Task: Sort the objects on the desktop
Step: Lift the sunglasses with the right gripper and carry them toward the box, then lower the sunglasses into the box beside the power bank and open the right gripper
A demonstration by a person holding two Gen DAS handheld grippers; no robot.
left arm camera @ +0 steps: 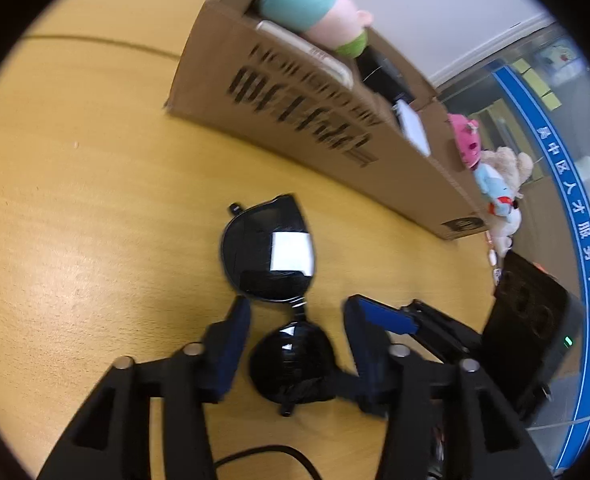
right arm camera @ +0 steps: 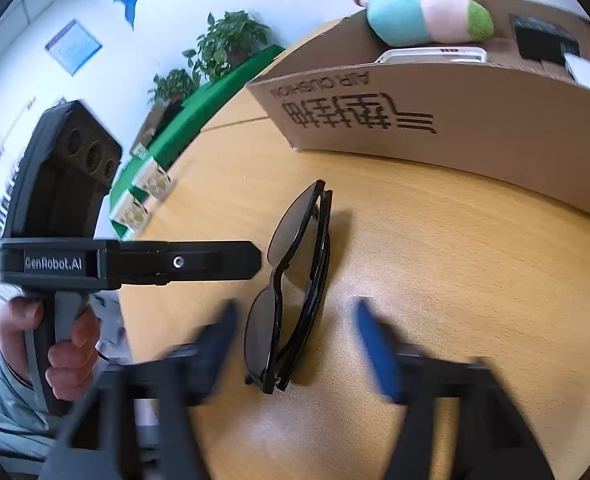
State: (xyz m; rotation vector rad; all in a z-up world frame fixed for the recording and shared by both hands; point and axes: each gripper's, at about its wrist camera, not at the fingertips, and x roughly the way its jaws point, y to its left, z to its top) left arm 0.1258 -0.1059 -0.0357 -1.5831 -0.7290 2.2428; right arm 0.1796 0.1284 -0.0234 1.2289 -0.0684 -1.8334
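Observation:
Folded black sunglasses (left arm camera: 273,276) lie on the wooden table (left arm camera: 95,200); they also show in the right wrist view (right arm camera: 295,292). My left gripper (left arm camera: 297,316) is open, its blue-padded fingers on either side of the near lens. My right gripper (right arm camera: 295,320) is open too, its fingers on either side of the near end of the glasses. A cardboard box (left arm camera: 315,120) stands behind, holding a plush toy (left arm camera: 311,8), a white phone (left arm camera: 307,54) and a black item (left arm camera: 383,72). The box also shows in the right wrist view (right arm camera: 455,120).
The left gripper body (right arm camera: 75,208), held by a hand, stands at the table's left edge in the right wrist view. More plush toys (left arm camera: 495,184) sit beyond the box's right end. Potted plants (right arm camera: 223,44) and a green surface (right arm camera: 199,108) lie behind the table.

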